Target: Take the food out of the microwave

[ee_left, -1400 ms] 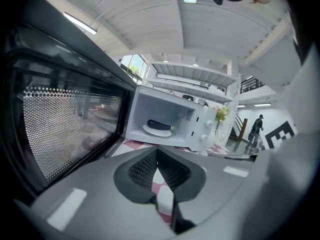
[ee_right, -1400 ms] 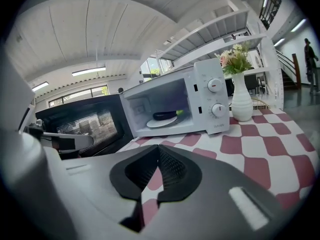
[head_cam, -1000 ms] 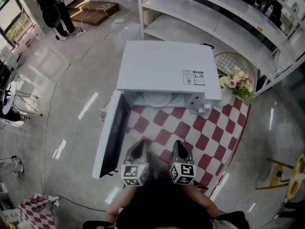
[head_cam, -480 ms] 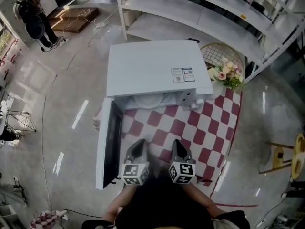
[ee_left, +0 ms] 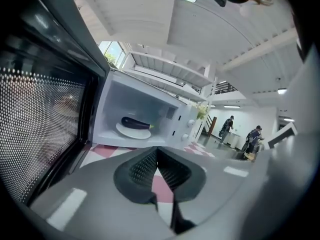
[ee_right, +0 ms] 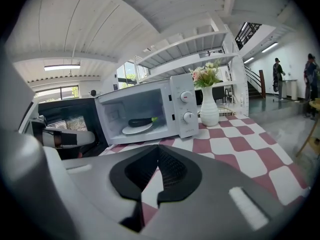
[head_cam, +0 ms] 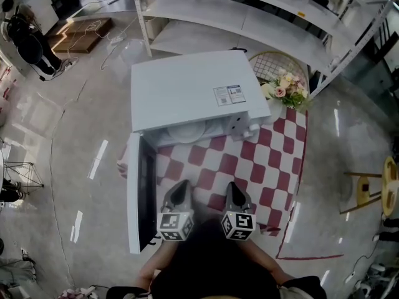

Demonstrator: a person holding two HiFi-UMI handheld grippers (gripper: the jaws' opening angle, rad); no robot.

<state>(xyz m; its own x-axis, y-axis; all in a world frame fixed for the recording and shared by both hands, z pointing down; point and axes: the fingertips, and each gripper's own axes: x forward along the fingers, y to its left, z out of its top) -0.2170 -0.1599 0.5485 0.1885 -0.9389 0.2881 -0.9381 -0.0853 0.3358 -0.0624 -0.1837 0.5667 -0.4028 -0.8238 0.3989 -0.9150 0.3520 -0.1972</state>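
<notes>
- Head view: microwave [head_cam: 193, 89] on the checked cloth [head_cam: 255, 167], door [head_cam: 140, 198] swung fully out toward the person's left. Only the plate [head_cam: 187, 131] peeks from under the top edge; food itself hidden here. Side by side near the body, left gripper [head_cam: 181, 190] and right gripper [head_cam: 232, 190], both well apart from the opening and pointing at the oven front. Left one lined up with the plate, the door just beside it. Right one lined up nearer the knob panel [head_cam: 243, 128].
- Left gripper view: jaws shut tip to tip, nothing between them. Straight ahead and a little left of the closed tips, the eggplant [ee_left: 135, 123], back in the cavity and resting on the plate. Long axis across the opening, side to side, green stem end toward the knob side. Door close by, filling the left of the frame.
- Right gripper view: tips likewise together, nothing held. Eggplant [ee_right: 141, 121] ahead but off to the left, likely reachable only on a slant past the knob panel. Just right of the oven, a vase of flowers [ee_right: 208, 109], away from that line.
- Judgement: left gripper better placed for a straight reach. Needs its jaws opened first, then set to close across the eggplant's narrow width from the front, not along its length.
</notes>
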